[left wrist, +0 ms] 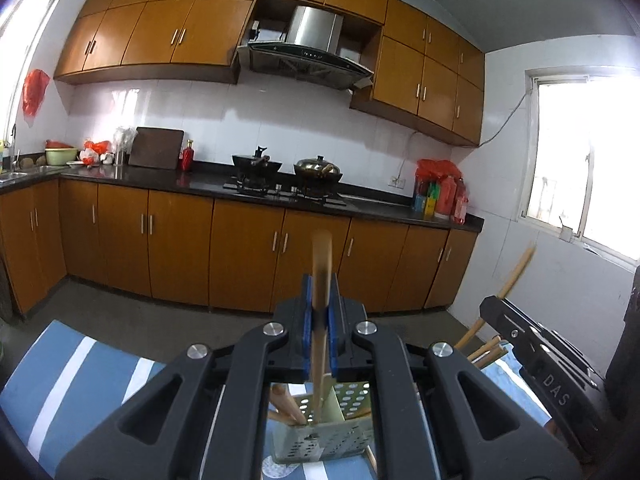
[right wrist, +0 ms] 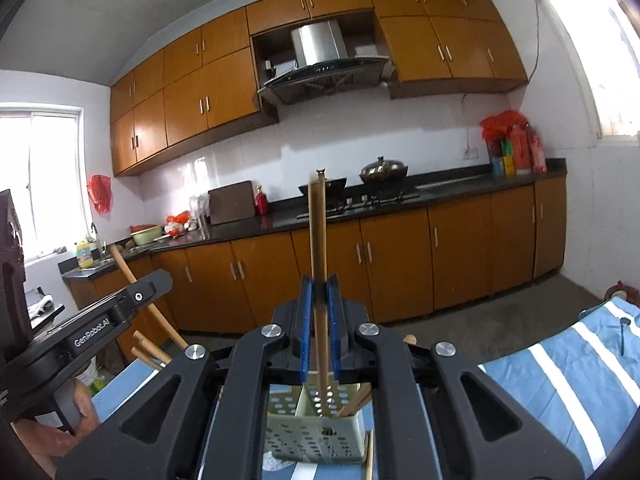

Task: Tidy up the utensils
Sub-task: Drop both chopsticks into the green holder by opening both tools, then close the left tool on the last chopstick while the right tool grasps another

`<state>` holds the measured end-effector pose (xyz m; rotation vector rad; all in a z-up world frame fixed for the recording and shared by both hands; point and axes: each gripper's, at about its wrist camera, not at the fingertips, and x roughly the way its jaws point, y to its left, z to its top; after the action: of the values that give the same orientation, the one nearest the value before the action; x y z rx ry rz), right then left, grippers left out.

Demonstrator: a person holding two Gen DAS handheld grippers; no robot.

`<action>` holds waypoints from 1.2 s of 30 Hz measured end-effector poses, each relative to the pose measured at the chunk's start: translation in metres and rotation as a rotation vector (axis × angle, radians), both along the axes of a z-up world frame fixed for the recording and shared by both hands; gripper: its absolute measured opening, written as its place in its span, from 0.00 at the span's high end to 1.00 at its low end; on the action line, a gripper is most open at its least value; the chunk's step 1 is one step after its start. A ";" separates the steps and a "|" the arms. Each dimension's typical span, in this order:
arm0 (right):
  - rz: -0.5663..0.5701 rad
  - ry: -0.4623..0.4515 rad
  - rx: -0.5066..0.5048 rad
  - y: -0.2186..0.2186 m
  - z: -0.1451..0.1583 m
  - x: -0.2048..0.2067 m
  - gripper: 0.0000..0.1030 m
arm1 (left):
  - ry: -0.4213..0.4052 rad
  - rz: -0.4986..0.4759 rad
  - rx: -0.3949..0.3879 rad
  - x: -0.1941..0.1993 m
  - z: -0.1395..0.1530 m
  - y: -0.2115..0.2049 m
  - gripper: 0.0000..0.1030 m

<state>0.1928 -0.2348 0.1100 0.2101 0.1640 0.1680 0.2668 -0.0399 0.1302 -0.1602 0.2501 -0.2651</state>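
Two woks (left wrist: 318,170) on hob, chopping board (left wrist: 156,148) against tiles.

Left gripper (left wrist: 321,316) and right gripper (right wrist: 320,312) side by side, near level, blue-padded fingers (left wrist: 306,320) pinched nearly together.

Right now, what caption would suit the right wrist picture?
Right gripper holds a chopstick upright above the perforated utensil holder on a striped cloth.

Upright wooden chopsticks (left wrist: 321,280) over perforated pale-green holder (right wrist: 316,436) on striped blue cloth.
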 end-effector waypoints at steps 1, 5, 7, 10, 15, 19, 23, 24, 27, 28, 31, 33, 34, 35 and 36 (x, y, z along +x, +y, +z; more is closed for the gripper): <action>-0.001 0.000 0.000 0.000 0.002 -0.001 0.77 | 0.000 -0.001 -0.004 -0.001 0.000 0.001 0.90; -0.007 -0.023 -0.007 0.000 0.012 -0.010 0.68 | -0.018 0.006 -0.013 -0.009 0.006 0.007 0.85; -0.010 -0.032 -0.009 -0.002 0.017 -0.016 0.68 | -0.025 0.012 -0.020 -0.015 0.010 0.011 0.82; -0.019 -0.038 -0.013 -0.007 0.020 -0.028 0.68 | -0.025 0.027 -0.025 -0.029 0.015 0.022 0.78; -0.060 0.037 -0.030 -0.021 -0.001 -0.050 0.65 | 0.008 0.081 -0.014 -0.057 0.001 0.048 0.70; -0.078 0.225 -0.048 -0.032 -0.051 -0.046 0.65 | 0.112 0.125 0.035 -0.073 -0.043 0.068 0.70; -0.052 0.453 -0.028 -0.033 -0.113 -0.039 0.65 | 0.267 0.137 0.077 -0.076 -0.098 0.078 0.70; -0.030 0.517 -0.020 -0.029 -0.131 -0.037 0.65 | 0.300 0.133 0.082 -0.077 -0.109 0.079 0.70; 0.023 0.617 -0.014 -0.017 -0.163 -0.038 0.68 | 0.383 0.115 0.094 -0.084 -0.140 0.077 0.70; 0.040 0.641 -0.021 -0.010 -0.170 -0.038 0.70 | 0.413 0.101 0.096 -0.086 -0.150 0.075 0.70; 0.061 0.666 -0.062 0.007 -0.182 -0.039 0.71 | 0.459 0.079 0.106 -0.090 -0.166 0.069 0.70; 0.062 0.675 -0.081 0.013 -0.186 -0.039 0.74 | 0.479 0.058 0.115 -0.092 -0.172 0.064 0.70; 0.061 0.680 -0.087 0.014 -0.188 -0.038 0.74 | 0.484 0.051 0.121 -0.092 -0.173 0.060 0.70; 0.060 0.684 -0.091 0.016 -0.190 -0.037 0.74 | 0.489 0.044 0.127 -0.093 -0.175 0.054 0.70; 0.059 0.686 -0.094 0.016 -0.190 -0.037 0.74 | 0.493 0.037 0.132 -0.093 -0.176 0.050 0.70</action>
<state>0.1556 -0.2189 -0.0802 0.1622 0.8590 0.1411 0.1733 0.0096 -0.0462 -0.0974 0.7514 -0.1681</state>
